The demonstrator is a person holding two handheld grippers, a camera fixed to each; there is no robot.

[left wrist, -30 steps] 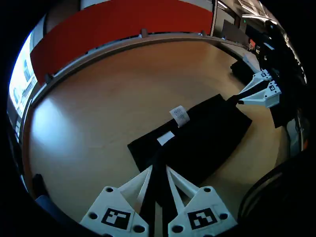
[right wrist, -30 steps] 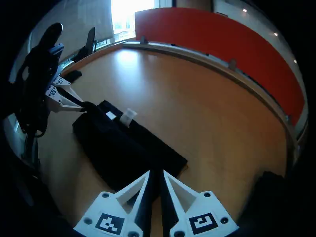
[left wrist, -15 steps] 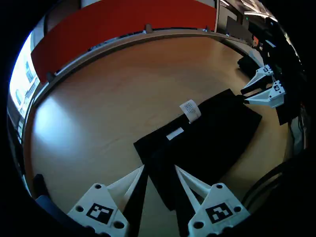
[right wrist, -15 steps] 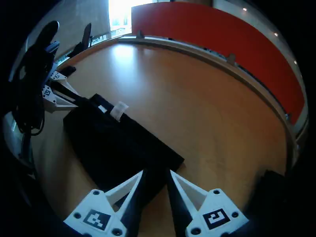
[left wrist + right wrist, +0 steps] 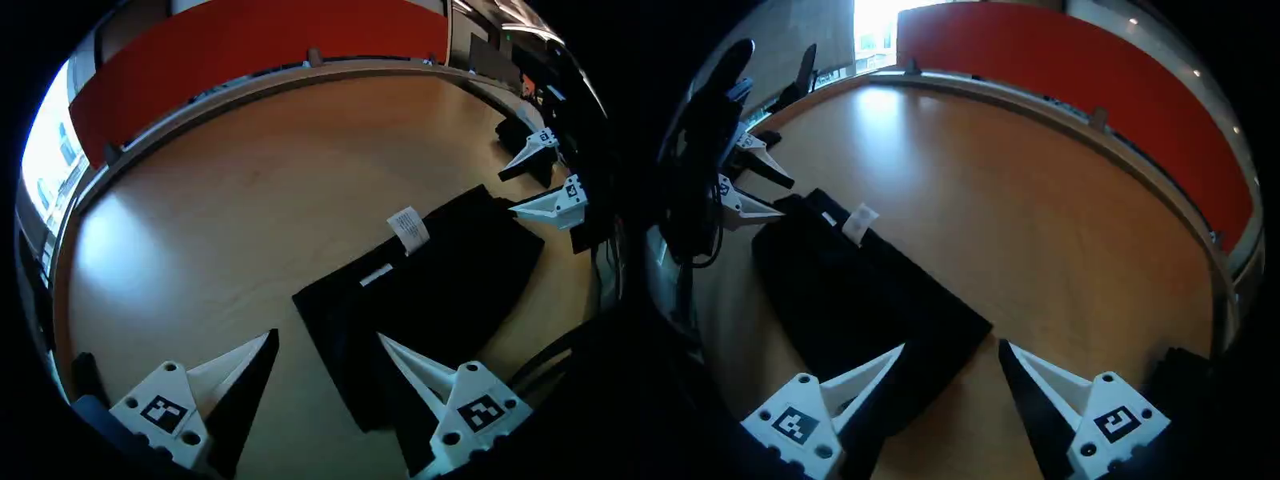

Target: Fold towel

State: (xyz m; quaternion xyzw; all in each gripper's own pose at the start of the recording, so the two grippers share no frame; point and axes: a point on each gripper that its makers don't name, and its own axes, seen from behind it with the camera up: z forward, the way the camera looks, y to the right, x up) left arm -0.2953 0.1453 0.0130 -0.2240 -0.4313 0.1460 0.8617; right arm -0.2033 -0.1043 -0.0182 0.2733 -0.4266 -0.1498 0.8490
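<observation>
Holds the white left gripper [image 5: 326, 334] with fingers spread wide, clamping nothing; likewise the white right gripper [image 5: 950, 346]. Flanks the folded black fabric towel [image 5: 448, 280], flat on the smooth wooden table [image 5: 240, 200], rectangular white tag [image 5: 408, 230] upward, one gripper at each end.

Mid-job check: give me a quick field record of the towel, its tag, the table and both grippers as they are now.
towel: black, folded into a long flat strip, lying on the table
tag: white, sticking out along the towel's far long edge
table: light wood, with a red panel behind its far edge
left gripper: open, jaws spread wide at one end of the towel
right gripper: open, jaws spread wide at the opposite end
</observation>
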